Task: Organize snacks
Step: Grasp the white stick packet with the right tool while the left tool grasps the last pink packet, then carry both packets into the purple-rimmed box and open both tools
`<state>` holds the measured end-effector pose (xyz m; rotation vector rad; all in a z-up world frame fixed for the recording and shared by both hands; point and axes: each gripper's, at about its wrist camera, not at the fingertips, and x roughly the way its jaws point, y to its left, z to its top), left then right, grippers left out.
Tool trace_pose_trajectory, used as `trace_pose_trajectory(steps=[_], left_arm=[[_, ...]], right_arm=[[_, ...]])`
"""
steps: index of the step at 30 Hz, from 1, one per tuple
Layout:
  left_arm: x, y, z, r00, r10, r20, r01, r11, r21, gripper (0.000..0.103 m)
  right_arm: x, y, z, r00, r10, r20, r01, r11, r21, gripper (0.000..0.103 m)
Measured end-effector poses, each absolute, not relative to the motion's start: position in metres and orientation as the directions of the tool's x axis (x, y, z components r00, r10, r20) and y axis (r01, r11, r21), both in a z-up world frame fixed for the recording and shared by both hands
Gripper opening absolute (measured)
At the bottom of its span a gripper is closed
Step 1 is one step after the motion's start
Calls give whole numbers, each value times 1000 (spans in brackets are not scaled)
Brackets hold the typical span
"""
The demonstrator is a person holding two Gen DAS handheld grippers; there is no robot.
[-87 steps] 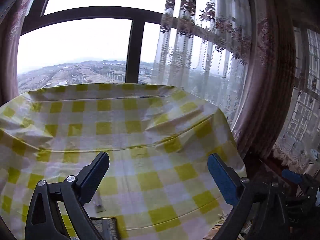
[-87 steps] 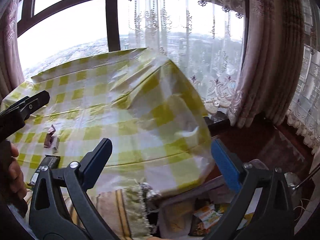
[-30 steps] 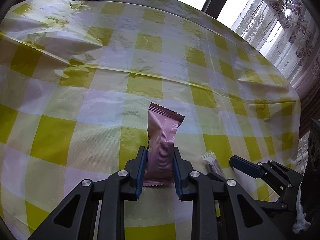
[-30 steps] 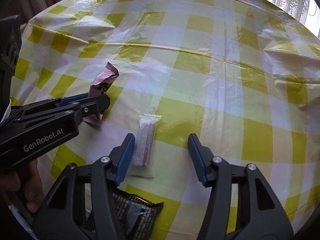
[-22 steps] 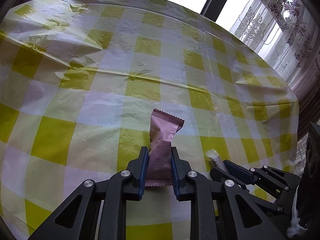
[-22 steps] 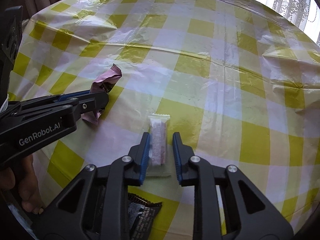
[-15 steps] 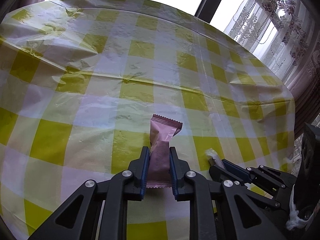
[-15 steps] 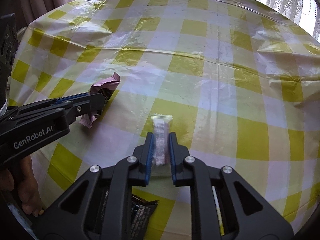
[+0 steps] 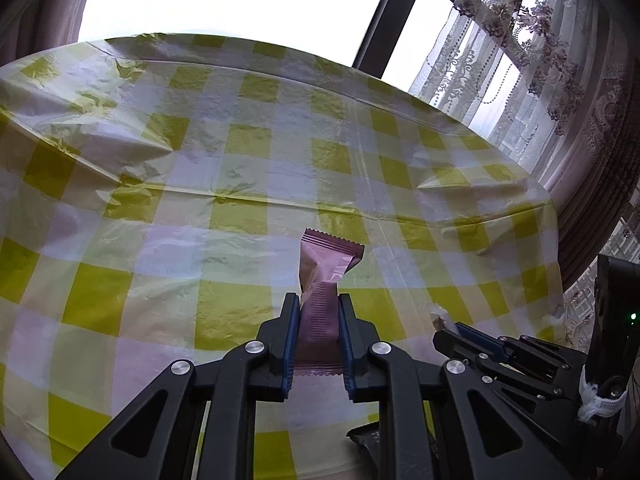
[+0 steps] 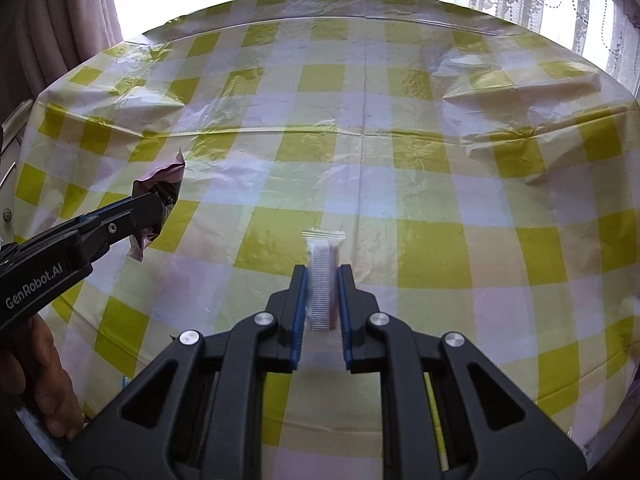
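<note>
My left gripper [image 9: 319, 308] is shut on a pink snack packet [image 9: 322, 280] and holds it above the yellow checked tablecloth [image 9: 240, 168]. My right gripper [image 10: 322, 280] is shut on a clear white snack bar [image 10: 321, 276], also lifted off the cloth [image 10: 400, 168]. In the right wrist view the left gripper [image 10: 154, 204] with the pink packet [image 10: 158, 188] is at the left. In the left wrist view the right gripper [image 9: 450, 326] is at the lower right, with the tip of its snack bar [image 9: 438, 316] showing.
A dark snack wrapper [image 9: 370, 440] lies near the table's front edge under the grippers. Lace curtains [image 9: 520, 60] and a dark window frame [image 9: 384, 12] stand behind the round table. The cloth has raised creases at the left [image 9: 120, 148] and right [image 10: 500, 80].
Both grippers have risen with their snacks off the cloth. The right gripper closed on the clear snack bar about a second ago; the left stayed shut on the pink packet.
</note>
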<state>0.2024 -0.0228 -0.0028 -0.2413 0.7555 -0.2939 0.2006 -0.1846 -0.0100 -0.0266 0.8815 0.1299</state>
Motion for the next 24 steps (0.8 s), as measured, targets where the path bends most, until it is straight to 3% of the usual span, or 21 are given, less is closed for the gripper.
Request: trace_pose_trajectory(steps=[14, 24], left_arm=[[147, -60, 49, 736, -426, -526, 292, 901, -322, 19], [99, -109, 65, 688, -526, -501, 386, 849, -361, 19]], right_arm=[[147, -216, 18, 652, 42, -757, -54, 998, 9, 18], [103, -249, 31, 658, 10, -753, -4, 1000, 10, 18]])
